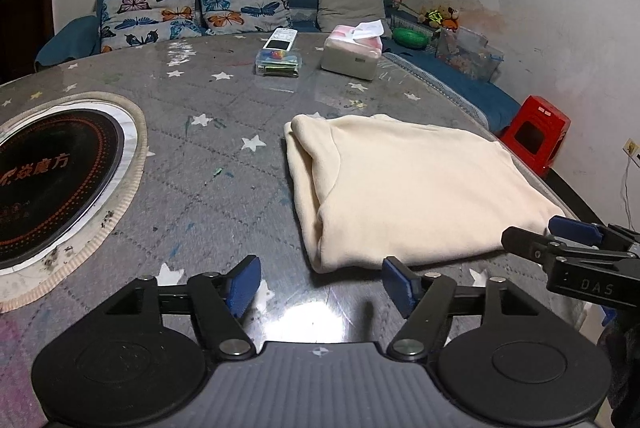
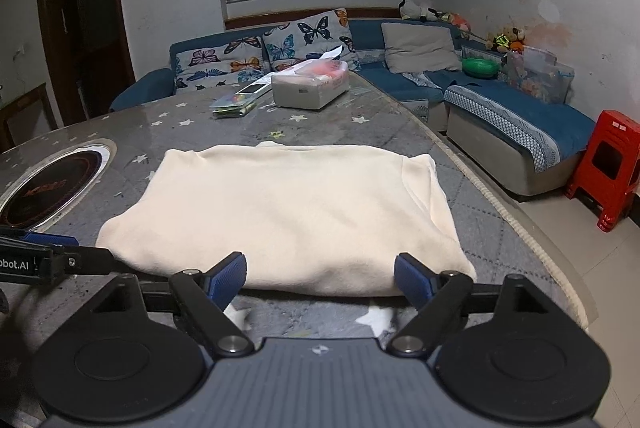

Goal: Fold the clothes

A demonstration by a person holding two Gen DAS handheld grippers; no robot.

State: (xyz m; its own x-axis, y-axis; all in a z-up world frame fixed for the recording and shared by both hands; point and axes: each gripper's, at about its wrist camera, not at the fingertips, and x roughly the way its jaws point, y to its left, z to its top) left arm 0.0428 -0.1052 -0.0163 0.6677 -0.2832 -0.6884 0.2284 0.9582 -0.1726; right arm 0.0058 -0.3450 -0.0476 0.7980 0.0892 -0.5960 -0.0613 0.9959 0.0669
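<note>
A cream garment (image 1: 412,184) lies folded into a flat rectangle on the grey star-patterned table; it also shows in the right wrist view (image 2: 296,208). My left gripper (image 1: 320,286) is open and empty, just short of the garment's near left corner. My right gripper (image 2: 320,278) is open and empty at the garment's near edge, with the blue pads (image 2: 230,278) on either side of it. The right gripper also shows in the left wrist view (image 1: 560,234) at the garment's right corner. The left gripper shows at the left edge of the right wrist view (image 2: 52,252).
A round black induction hob (image 1: 48,184) is set into the table on the left. A tissue box (image 1: 354,52) and a remote on a small clear case (image 1: 279,57) stand at the far side. A blue sofa (image 2: 500,116) and a red stool (image 2: 608,168) stand beyond the table's right edge.
</note>
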